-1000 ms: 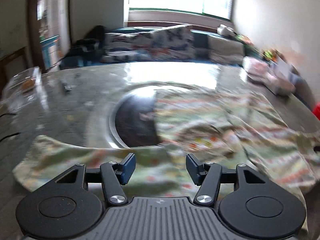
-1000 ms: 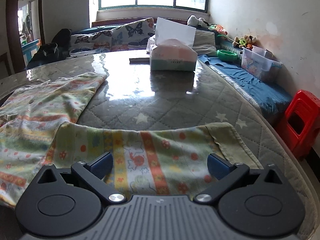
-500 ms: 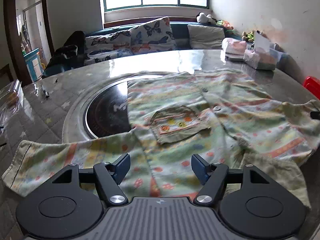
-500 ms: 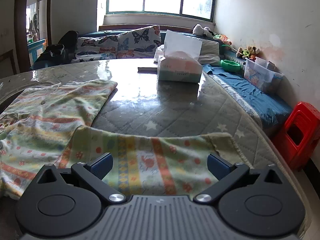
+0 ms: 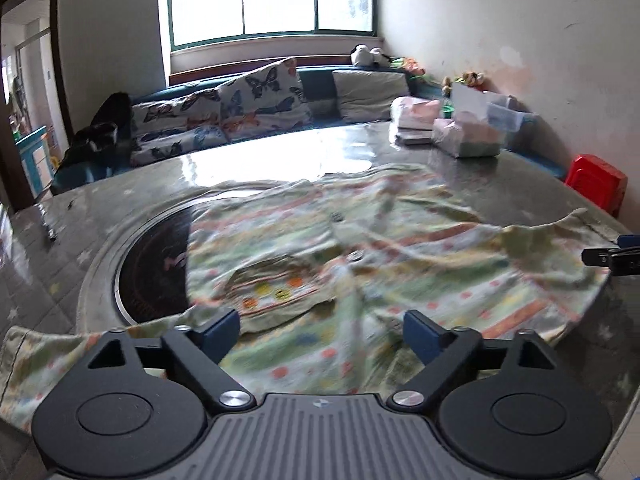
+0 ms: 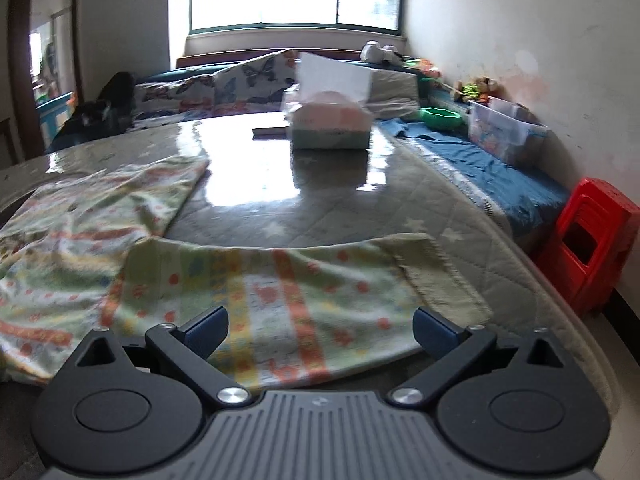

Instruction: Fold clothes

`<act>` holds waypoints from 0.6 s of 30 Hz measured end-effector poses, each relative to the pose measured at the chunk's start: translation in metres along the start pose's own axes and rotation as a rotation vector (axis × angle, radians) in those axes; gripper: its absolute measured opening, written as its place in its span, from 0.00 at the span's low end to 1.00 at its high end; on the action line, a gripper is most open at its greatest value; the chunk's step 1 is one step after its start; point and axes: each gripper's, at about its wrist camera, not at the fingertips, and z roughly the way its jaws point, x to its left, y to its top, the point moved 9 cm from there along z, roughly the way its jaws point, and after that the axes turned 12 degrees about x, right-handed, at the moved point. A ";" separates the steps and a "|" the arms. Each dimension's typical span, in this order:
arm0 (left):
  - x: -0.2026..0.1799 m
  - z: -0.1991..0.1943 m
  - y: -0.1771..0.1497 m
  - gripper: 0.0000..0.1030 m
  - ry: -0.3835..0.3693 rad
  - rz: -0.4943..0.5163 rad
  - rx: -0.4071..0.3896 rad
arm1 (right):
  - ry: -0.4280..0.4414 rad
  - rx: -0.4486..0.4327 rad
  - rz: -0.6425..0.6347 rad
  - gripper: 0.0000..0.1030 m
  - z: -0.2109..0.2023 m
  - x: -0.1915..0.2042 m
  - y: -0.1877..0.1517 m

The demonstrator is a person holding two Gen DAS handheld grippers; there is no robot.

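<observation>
I see the shirt (image 5: pixel 360 264) spread flat at the near edge of the desk (image 6: pixel 320 184), sleeves out to both sides. L gripper (image 5: pixel 320 332) and R gripper (image 6: pixel 320 328) hover over it, jaws wide, holding nothing. I judge a grasp comes next; it needs a sleeve edge between the jaws.

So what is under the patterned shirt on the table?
The shirt lies on the grey quilted table cover and overlaps the right part of the round black inset. How far the inset continues beneath the cloth cannot be seen, nor whether anything else lies underneath.
</observation>
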 end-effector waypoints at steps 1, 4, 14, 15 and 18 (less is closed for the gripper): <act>-0.004 0.001 0.001 0.95 -0.006 0.004 0.001 | -0.003 0.000 0.014 0.95 0.001 -0.005 0.000; -0.016 0.003 0.005 1.00 -0.025 0.018 0.002 | -0.021 0.002 0.051 0.93 0.002 -0.019 -0.001; -0.051 0.012 0.015 1.00 -0.078 0.060 0.027 | -0.068 -0.009 0.129 0.87 0.007 -0.056 0.002; -0.054 0.012 0.016 1.00 -0.080 0.065 0.026 | -0.072 -0.006 0.132 0.86 0.008 -0.059 0.002; -0.058 0.015 0.016 1.00 -0.084 0.070 0.035 | -0.082 0.001 0.140 0.81 0.012 -0.068 0.003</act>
